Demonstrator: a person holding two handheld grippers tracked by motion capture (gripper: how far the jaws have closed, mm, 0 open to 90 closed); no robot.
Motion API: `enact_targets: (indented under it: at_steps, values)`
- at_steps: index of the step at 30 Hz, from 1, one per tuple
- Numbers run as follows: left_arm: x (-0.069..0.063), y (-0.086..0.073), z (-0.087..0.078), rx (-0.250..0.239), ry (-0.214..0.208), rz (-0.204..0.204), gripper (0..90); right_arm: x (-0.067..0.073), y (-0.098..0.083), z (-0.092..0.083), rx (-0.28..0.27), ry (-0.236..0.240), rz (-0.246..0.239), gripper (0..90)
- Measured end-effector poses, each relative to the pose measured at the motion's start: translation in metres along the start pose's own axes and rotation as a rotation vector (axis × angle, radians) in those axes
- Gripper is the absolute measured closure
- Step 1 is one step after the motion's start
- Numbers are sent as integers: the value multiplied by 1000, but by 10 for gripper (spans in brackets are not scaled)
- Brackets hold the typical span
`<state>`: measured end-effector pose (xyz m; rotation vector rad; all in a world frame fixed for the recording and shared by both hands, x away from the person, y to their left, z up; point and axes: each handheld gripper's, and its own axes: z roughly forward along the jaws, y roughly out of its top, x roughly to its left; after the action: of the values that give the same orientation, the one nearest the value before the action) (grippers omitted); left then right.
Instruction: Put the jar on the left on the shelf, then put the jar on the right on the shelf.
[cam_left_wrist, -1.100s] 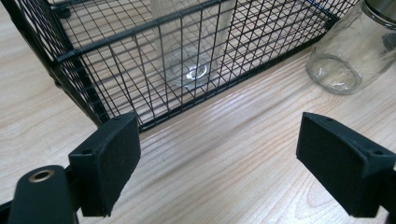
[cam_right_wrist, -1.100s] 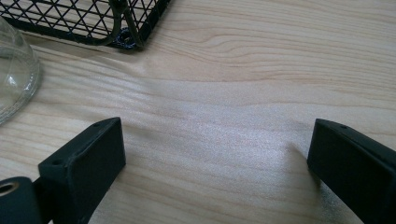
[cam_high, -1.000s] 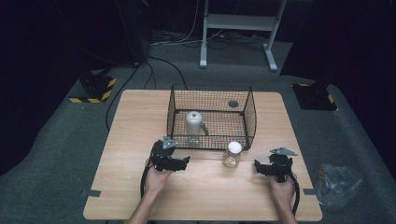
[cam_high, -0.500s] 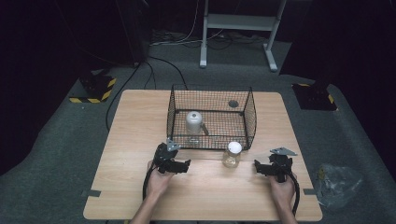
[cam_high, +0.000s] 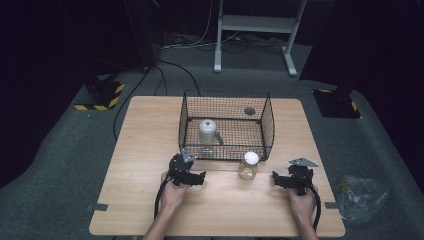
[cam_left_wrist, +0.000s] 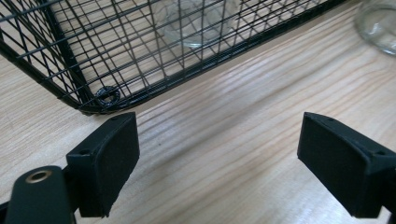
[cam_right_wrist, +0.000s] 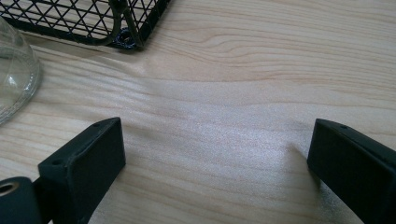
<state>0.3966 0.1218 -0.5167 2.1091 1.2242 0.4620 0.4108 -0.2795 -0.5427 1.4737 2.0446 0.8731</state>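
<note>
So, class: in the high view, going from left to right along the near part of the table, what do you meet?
left gripper → glass jar with the white lid → right gripper → crumpled clear bag on the floor

My high view looks forward and down on the whole table (cam_high: 150, 200) from above my side. My left gripper view sits low and close, facing the wire basket (cam_left_wrist: 93, 56) corner. My right gripper view, equally near the wood, faces another basket corner. Both also catch the glass jar (cam_right_wrist: 11, 79).
</note>
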Motion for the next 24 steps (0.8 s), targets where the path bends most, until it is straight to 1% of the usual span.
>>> enact_targets:
  at_steps: [2, 4, 9, 10, 11, 12, 16, 19, 21, 24]
  values:
    - [1, 0, 3, 5, 2, -7, 127, 0, 0, 0, 0, 0, 0, 39]
    - [1, -1, 5, 10, 6, -4, 124, 0, 0, 0, 0, 0, 0, 39]
    - [-2, -3, 15, 41, 54, 44, 123, 0, 0, 0, 0, 0, 0, 38]
    - [-2, -5, 17, 36, 44, 38, 127, 0, 0, 0, 0, 0, 1, 39]
    - [0, -6, 17, 27, 30, 20, 124, 0, 0, 0, 0, 0, 0, 38]
    - [1, -7, 17, 23, 28, 16, 122, 0, 0, 0, 0, 1, 0, 38]
    - [3, -10, 17, 4, 27, 15, 122, 0, 0, 0, 0, 1, 0, 38]
    - [3, -14, 16, -26, 27, 17, 121, -1, 0, 0, 2, 3, -1, 33]
    - [3, -18, 17, -65, 31, 13, 111, -1, 1, 1, 5, 0, 2, 27]
    - [2, -19, 17, -64, 34, 8, 111, -1, 1, 1, 6, 2, 0, 26]
